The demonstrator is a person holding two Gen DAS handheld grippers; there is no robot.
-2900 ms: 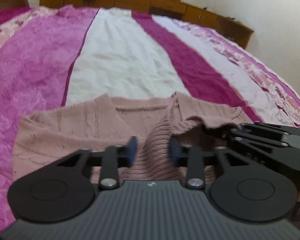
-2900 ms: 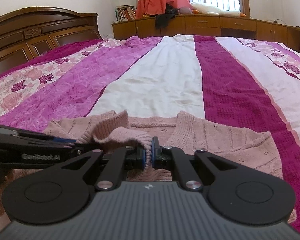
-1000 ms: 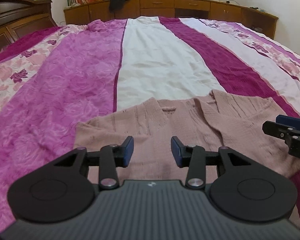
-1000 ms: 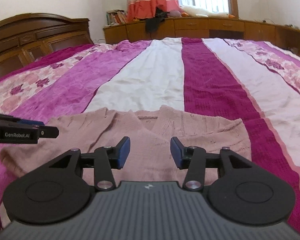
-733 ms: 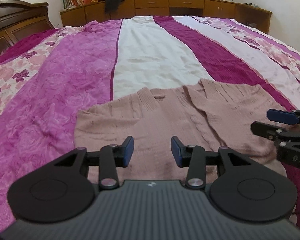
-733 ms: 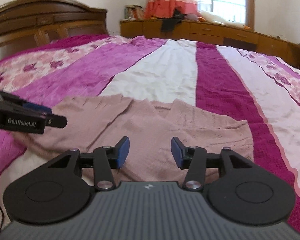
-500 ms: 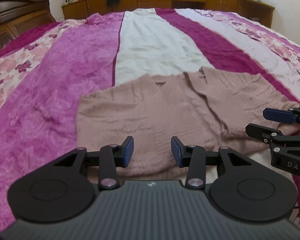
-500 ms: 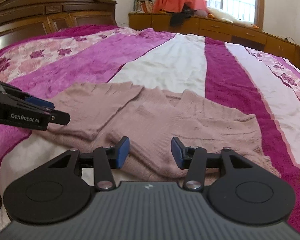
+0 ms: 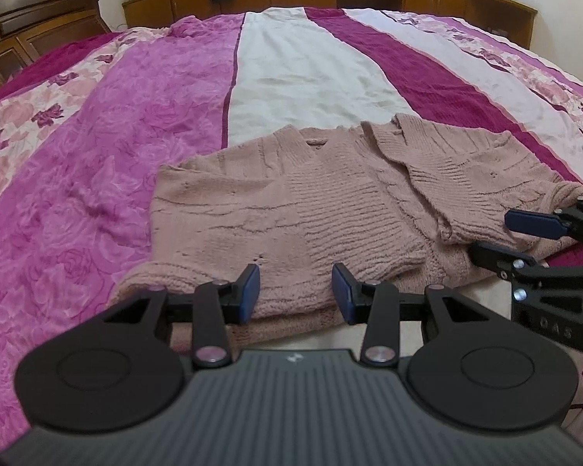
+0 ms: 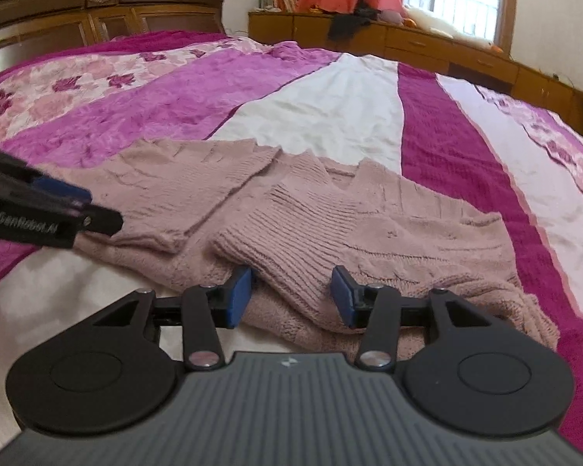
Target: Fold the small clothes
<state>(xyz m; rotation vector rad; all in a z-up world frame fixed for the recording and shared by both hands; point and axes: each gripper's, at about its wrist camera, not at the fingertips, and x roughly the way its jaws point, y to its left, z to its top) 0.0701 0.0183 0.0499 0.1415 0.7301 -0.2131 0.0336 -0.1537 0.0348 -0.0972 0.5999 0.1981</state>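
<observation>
a bed with a striped pink, white and magenta cover fills both views, a wooden headboard at its far end. the dusty-pink knitted sweater lies on the cover near the front edge, sleeves folded in over the body. the left gripper hovers at the hem, jaws spread, nothing pinched. the right gripper straddles a ribbed cuff — its jaws are closing around it, pads not yet pressing.
</observation>
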